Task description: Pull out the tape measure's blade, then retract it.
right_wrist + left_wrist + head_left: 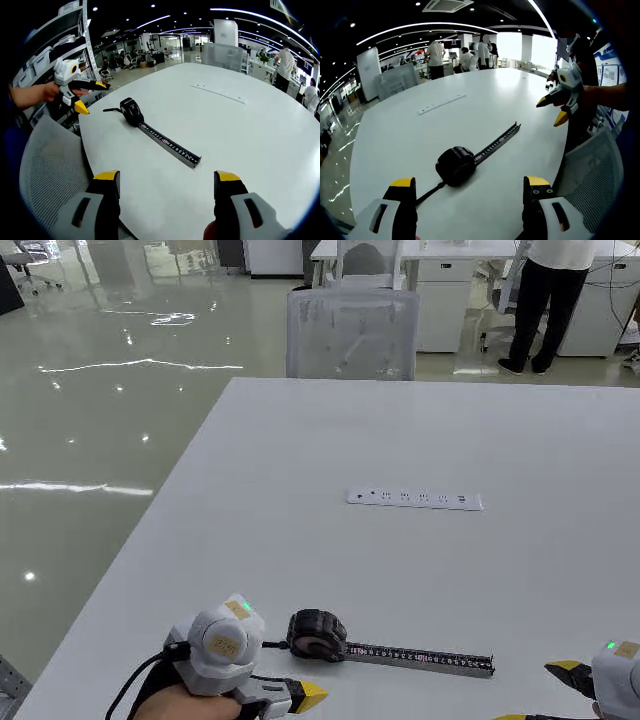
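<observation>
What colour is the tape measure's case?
The tape measure's case is black, clearest in the left gripper view.

Bright, even overhead lighting; glare streaks on the floor (120, 365); gripper views bend at edges.

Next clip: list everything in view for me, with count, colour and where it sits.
table: one, white, under everything
tape measure: one, black case, near table edge
blade: one, dark with markings, pulled out, flat on the table right of the case
power strip: one, white, mid-table
office chair: one, grey mesh, far table edge
standing person: one, dark trousers, far right by desks
left hand-held gripper: one, white with yellow tips, open, left of the case
right hand-held gripper: one, same colours, open, past the blade's end
</observation>
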### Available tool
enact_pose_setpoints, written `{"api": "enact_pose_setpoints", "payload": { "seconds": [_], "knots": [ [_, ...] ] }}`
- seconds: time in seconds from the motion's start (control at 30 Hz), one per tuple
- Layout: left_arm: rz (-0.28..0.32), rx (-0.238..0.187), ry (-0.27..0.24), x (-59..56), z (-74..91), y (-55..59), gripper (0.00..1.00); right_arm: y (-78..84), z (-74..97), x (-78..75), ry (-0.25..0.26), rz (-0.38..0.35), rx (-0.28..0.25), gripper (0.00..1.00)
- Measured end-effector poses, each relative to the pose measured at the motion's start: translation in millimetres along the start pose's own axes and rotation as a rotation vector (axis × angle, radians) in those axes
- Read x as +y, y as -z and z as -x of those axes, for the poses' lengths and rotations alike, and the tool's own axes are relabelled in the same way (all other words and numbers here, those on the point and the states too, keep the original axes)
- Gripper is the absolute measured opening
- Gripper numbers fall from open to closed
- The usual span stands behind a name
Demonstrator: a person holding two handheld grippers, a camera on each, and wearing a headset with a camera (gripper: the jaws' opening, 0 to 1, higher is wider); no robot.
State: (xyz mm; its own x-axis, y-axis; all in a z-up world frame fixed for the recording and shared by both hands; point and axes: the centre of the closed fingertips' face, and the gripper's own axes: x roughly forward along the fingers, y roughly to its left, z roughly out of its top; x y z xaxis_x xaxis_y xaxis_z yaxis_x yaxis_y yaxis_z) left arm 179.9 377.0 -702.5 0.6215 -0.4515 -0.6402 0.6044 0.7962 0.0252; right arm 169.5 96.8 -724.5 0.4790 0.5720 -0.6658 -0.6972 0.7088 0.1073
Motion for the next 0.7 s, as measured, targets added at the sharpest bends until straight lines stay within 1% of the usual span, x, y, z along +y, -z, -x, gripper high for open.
{"api": "enact_pose_setpoints", "payload": {
  "seconds": [0.2, 0.37, 0.7],
  "knots": [
    [0.018, -0.008, -0.008, -5.6, 7.8, 1.1, 0.86, -2.1, 10.1, 5.5, 0.009, -0.009, -0.01, 0.76],
    [0.035, -0.005, -0.013, -10.4, 15.5, 3.7, 0.88, -4.0, 16.8, 8.3, 0.016, -0.016, -0.017, 0.78],
    [0.075, -0.015, -0.032, -12.0, 29.4, 8.9, 0.91, -7.6, 29.2, 18.8, 0.031, -0.022, -0.027, 0.82]
  ]
}}
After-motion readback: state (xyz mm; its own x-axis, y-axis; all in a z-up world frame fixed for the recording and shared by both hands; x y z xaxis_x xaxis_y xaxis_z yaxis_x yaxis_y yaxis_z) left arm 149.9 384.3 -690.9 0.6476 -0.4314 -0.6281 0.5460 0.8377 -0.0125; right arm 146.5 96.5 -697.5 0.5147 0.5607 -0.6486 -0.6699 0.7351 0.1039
